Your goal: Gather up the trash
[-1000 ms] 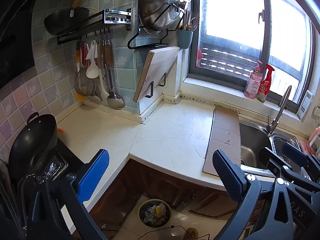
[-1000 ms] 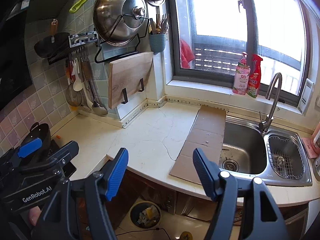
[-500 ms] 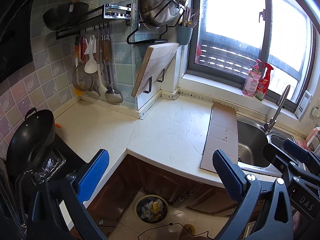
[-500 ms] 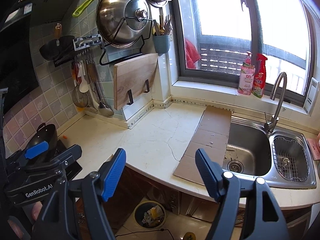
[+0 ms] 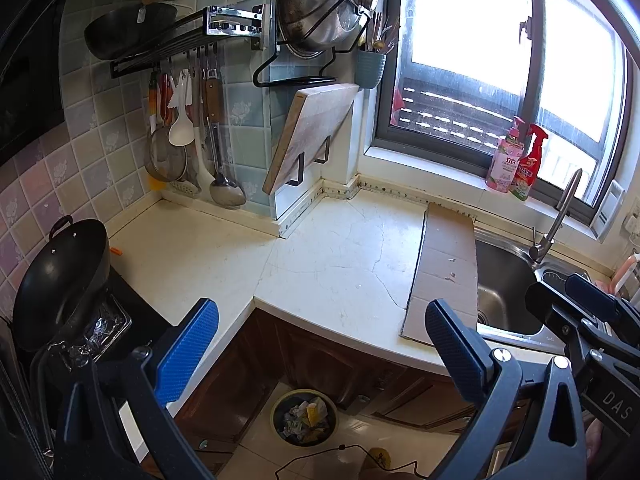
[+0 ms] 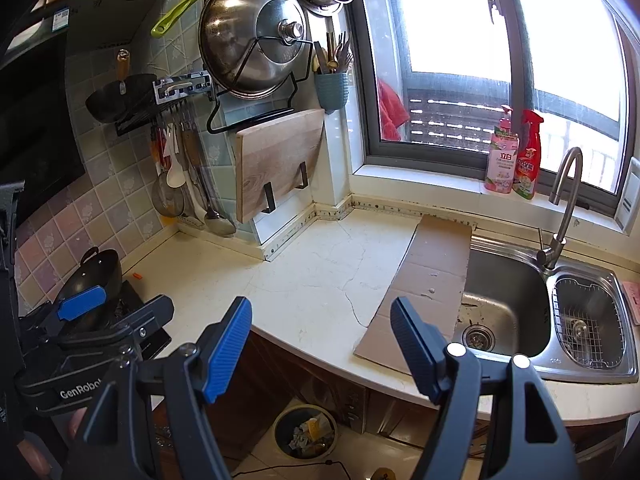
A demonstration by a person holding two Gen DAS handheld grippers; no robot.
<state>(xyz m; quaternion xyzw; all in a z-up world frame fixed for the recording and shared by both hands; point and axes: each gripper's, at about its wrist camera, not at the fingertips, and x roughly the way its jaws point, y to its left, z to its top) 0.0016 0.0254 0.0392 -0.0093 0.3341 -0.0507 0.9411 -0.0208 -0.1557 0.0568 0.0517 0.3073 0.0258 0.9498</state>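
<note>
A flat brown cardboard strip [image 5: 444, 268] [image 6: 424, 284] lies on the white countertop [image 5: 320, 260] [image 6: 304, 280], its right side over the sink's edge. On the floor below stands a round trash bin [image 5: 305, 417] [image 6: 306, 430] filled with crumpled waste. A tiny orange scrap [image 5: 116, 251] [image 6: 137, 276] lies on the counter near the black wok. My left gripper [image 5: 320, 344] is open and holds nothing, hovering in front of the counter edge. My right gripper [image 6: 322, 346] is open too, empty, to the right of the left one.
A black wok [image 5: 60, 280] sits on the stove at left. The steel sink [image 6: 508, 312] with faucet [image 6: 560, 208] is at right. Utensils, a cutting board [image 6: 276, 164] and pots hang on the tiled wall. Two bottles [image 6: 514, 156] stand on the windowsill.
Both grippers have drawn back and risen a little, so the counter looks slightly farther and the floor bin shows more. Both stayed open.
</note>
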